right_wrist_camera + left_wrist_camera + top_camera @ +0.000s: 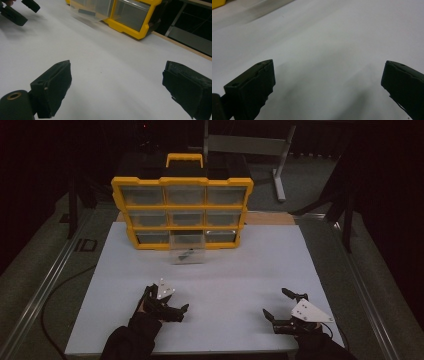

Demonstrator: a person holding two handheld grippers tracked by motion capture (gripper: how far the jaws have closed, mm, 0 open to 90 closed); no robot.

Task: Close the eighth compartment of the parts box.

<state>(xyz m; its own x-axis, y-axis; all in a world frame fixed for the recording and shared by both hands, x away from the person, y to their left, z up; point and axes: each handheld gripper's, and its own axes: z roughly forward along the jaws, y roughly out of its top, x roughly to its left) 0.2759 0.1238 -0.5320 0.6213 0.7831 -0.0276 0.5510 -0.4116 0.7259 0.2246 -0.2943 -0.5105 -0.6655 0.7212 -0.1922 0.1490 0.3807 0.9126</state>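
A white worktop point(240, 270) carries a yellow organiser point(182, 212) standing upright at its far edge, a yellow handle on top and three rows of three clear drawers. The middle drawer of the bottom row point(187, 249) is pulled out toward the near side, with a small dark piece point(187, 254) lying in it. Near the front edge, well apart from the organiser, the left tool point(181, 312) rests low with its jaws apart, and the right tool point(276, 304) sits at the right, jaws spread wide. Dark sleeves come in from the near edge.
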